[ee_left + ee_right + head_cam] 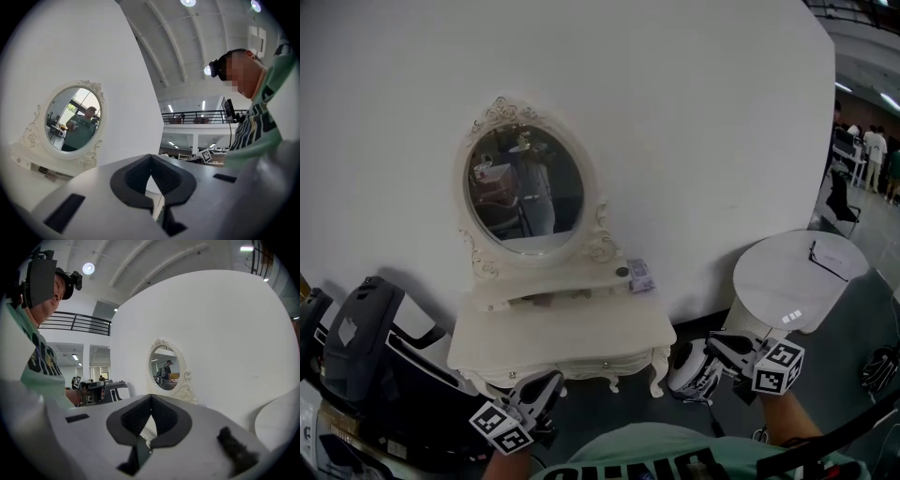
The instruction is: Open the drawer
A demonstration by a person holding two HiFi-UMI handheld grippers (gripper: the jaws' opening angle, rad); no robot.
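Note:
A white carved vanity table [562, 330] stands against the white wall, with an oval mirror [525, 190] on top. Its wide front drawer [581, 365] is closed and has small knobs. In the head view my left gripper [546, 386] is just in front of the drawer's left half, apart from it, shut with nothing held. My right gripper [720, 343] hovers to the right of the table, also shut and empty. In the left gripper view the left gripper [150, 157] has its dark pads together, the mirror [75, 121] far left. The right gripper [150, 397] points past the mirror [166, 369].
A round white side table [802, 277] stands at the right with a thin dark object on it. A black-and-white object [694, 370] lies on the floor by the vanity's right leg. Dark equipment [361, 328] crowds the left. A small box [640, 275] sits on the vanity shelf.

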